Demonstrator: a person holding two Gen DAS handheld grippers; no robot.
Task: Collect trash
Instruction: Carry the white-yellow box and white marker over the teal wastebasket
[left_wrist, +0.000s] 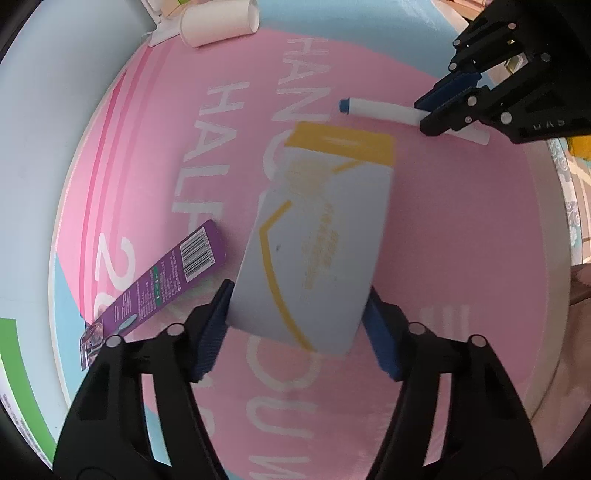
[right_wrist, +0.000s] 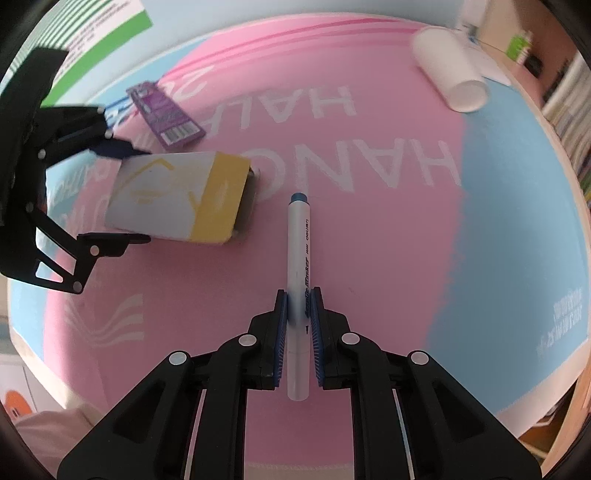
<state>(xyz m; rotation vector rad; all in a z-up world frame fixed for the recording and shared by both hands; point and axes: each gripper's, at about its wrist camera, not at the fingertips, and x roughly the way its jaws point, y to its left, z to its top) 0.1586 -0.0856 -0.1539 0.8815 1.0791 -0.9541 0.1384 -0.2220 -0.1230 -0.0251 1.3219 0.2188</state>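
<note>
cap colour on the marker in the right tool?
Blue cap on a white marker. Shows best in the right wrist view.

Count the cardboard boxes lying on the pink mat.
2: the white-and-yellow box sits between the left gripper's pads; the flat purple box lies beside it. None seems hidden.

**What the two views leave unclear**

The white and yellow box (left_wrist: 314, 236) is smeared by motion blur in the left wrist view, so its gold print cannot be read. The pen (left_wrist: 384, 110) there is partly covered by the right gripper (left_wrist: 439, 114). The purple packet (left_wrist: 162, 284) has small print too fine to make out, and its lower end sits behind a black finger. The paper cup (left_wrist: 221, 24) is clipped by the top edge. In the right wrist view, the box's far end is dark and indistinct.
</note>
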